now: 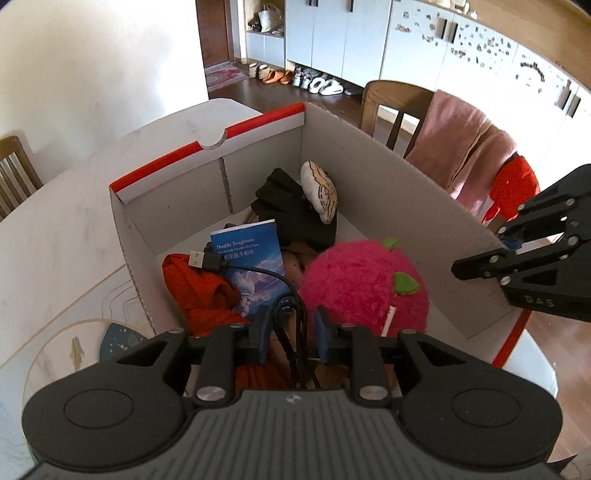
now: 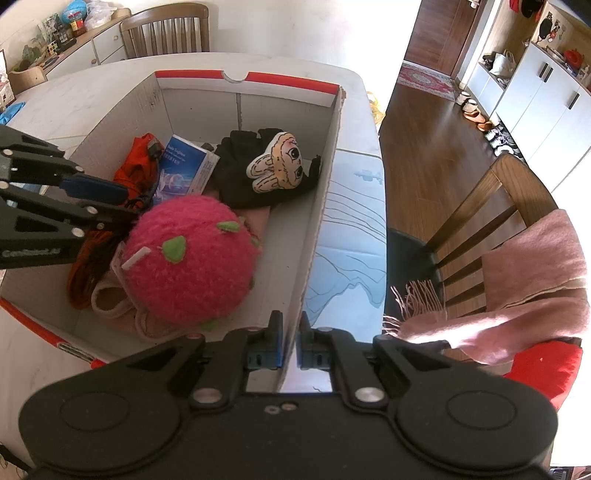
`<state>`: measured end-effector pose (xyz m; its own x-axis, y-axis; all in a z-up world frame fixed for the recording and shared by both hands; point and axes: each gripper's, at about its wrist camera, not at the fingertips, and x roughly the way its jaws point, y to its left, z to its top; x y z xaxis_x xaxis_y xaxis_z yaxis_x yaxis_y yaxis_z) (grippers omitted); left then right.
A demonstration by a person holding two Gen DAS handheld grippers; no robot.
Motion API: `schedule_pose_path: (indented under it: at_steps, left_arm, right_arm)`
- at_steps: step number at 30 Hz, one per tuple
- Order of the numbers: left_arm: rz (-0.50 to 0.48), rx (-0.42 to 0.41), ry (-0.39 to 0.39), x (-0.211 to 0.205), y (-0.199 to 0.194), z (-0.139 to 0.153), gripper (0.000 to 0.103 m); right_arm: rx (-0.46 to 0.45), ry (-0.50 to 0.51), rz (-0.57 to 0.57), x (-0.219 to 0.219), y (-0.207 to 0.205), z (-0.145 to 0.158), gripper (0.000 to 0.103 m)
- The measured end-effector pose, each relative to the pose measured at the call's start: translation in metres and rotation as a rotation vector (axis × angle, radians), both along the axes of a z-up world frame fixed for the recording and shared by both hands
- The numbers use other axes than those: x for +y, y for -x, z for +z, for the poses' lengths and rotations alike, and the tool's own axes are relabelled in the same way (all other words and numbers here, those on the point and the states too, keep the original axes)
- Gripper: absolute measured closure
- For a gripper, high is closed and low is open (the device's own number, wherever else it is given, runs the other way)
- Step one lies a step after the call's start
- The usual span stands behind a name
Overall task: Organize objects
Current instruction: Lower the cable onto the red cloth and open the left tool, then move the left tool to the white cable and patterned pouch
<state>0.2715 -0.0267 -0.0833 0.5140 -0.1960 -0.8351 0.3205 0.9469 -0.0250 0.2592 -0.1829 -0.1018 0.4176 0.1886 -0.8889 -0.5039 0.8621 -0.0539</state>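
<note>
An open cardboard box (image 1: pixel 388 177) with red rims sits on the white table. In it lie a pink plush ball (image 1: pixel 364 288), a blue tissue pack (image 1: pixel 249 258), an orange cloth (image 1: pixel 195 288), black gloves (image 1: pixel 291 210) with a cartoon face (image 2: pixel 277 166), and a black USB cable (image 1: pixel 236 267). My left gripper (image 1: pixel 290 328) is over the box, its jaws apart around the cable bundle. My right gripper (image 2: pixel 290 332) is shut on the box's right wall (image 2: pixel 317 206).
A wooden chair (image 2: pixel 476 221) with a pink scarf (image 2: pixel 532 280) and a red cushion (image 2: pixel 543 365) stands right of the table. Another chair (image 2: pixel 166 29) stands at the far side. A patterned mat (image 2: pixel 351 240) lies on the table beside the box.
</note>
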Motion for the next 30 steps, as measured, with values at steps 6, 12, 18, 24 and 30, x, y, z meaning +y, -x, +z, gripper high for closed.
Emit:
schedule_pose_path:
  at_steps: [6, 12, 18, 24, 30]
  left_arm:
    - [0.014, -0.030, 0.043, 0.005, 0.010, 0.013, 0.077]
    - [0.032, -0.074, 0.067, 0.011, 0.021, 0.026, 0.037]
    - [0.050, -0.082, 0.111, 0.018, 0.025, 0.036, 0.036]
    - [0.055, -0.113, 0.146, 0.024, 0.036, 0.050, 0.027]
    - [0.082, -0.147, 0.182, 0.043, 0.057, 0.066, 0.018]
  right_arm:
    - [0.000, 0.001, 0.000, 0.001, 0.000, 0.000, 0.097]
    - [0.000, 0.001, 0.000, 0.001, 0.000, 0.000, 0.097]
    - [0.000, 0.003, 0.000, 0.001, 0.000, 0.000, 0.097]
    - [-0.001, 0.006, -0.002, 0.000, 0.000, 0.000, 0.097]
    - [-0.001, 0.010, -0.003, 0.001, -0.001, 0.000, 0.097]
